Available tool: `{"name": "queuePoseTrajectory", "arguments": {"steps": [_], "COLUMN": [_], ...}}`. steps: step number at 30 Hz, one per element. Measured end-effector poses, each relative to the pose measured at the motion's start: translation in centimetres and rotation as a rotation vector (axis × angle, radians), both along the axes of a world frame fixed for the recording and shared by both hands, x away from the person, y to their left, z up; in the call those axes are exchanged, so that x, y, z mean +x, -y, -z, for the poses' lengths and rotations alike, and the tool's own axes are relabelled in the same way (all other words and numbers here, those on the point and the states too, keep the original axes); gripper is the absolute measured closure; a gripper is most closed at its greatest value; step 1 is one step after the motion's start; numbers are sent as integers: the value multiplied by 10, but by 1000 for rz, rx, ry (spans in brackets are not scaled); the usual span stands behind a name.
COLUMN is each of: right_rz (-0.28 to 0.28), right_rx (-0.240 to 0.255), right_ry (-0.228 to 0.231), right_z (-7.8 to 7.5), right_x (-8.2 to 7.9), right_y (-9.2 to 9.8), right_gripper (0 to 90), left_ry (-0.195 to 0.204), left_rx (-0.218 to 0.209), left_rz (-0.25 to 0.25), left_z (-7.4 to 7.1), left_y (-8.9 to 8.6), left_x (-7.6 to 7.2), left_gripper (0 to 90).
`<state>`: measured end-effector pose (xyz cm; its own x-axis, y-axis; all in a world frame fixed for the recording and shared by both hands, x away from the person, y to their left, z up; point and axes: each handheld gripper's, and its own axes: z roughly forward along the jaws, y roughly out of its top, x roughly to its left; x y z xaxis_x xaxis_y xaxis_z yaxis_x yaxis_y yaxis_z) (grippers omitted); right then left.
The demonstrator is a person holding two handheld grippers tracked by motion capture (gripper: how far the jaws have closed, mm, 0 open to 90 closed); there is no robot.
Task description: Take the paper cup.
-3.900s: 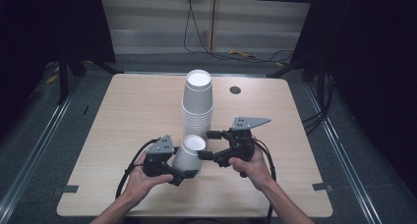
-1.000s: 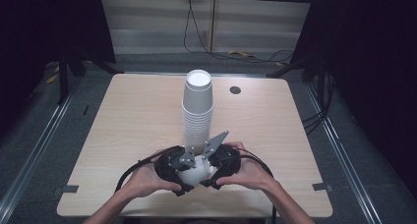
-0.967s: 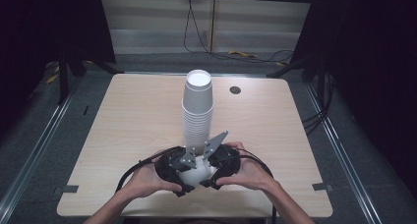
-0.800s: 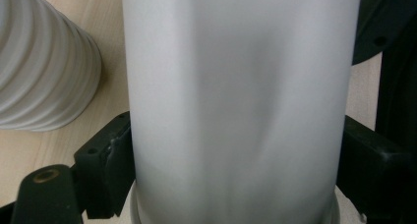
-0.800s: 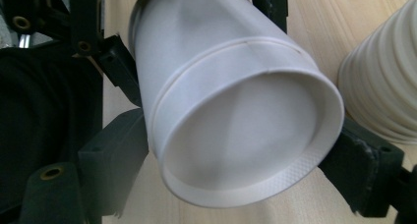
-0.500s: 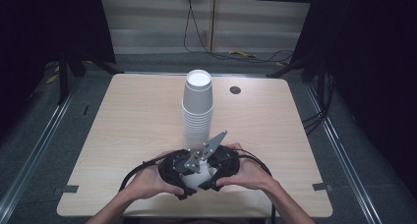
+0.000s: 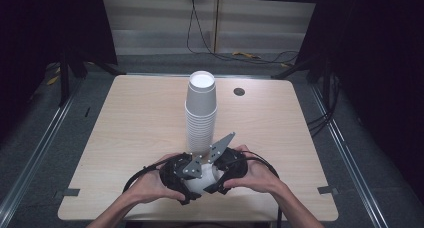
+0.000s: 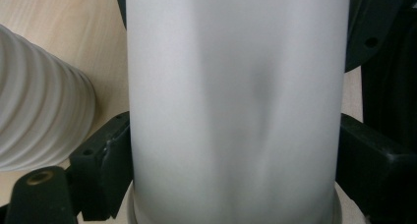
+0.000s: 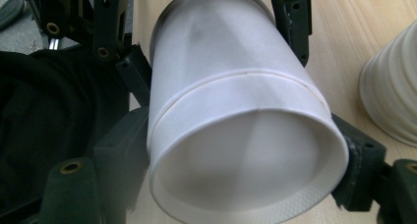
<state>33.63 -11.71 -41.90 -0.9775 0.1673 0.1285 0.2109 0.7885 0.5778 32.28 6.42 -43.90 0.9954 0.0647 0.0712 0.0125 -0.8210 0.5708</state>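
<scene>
Left gripper [image 7: 192, 175] — black jaws just opening, flanking the wall of a white paper cup [image 8: 231, 111] that lies between them; pad contact not discernible. Right gripper [image 9: 246, 150] — clamped across the same cup near its rim, mouth towards its camera. Cup lying on its side at the near edge of the pale wooden table [image 7: 125, 118]. Just beyond, a tall stack of white paper cups [image 7: 201, 113].

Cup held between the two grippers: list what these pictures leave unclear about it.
High view: the left gripper and right gripper hide most of the cup.
Left gripper view: frame edges cut off its top and bottom; the left gripper's jaws have just been opening, and whether the pads press it is unclear.
Right gripper view: far end blurred; one cup or two nested, unclear.
</scene>
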Motion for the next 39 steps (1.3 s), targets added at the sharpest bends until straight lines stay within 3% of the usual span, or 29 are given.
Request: {"name": "queuePoseTrajectory", "arguments": {"steps": [5,11,27,39], "right_rz": [19,17,9,15], "right_rx": [19,16,3,-12], "right_ry": [8,9,8,-2], "right_z": [-2,-2,1,1], "right_x": [0,0,0,-1], "right_y": [1,1,-3,-3], "right_gripper": [232,232,237,238], "left_ry": [14,11,58,56], "left_rx": [-39,-51,-54,-70], "left_rz": [-5,5,32,36], "left_z": [-4,-4,-5,-7], "left_y": [-5,-7,-13,-14], "left_x": [3,3,1,1], "left_gripper": [131,132,135,138]}}
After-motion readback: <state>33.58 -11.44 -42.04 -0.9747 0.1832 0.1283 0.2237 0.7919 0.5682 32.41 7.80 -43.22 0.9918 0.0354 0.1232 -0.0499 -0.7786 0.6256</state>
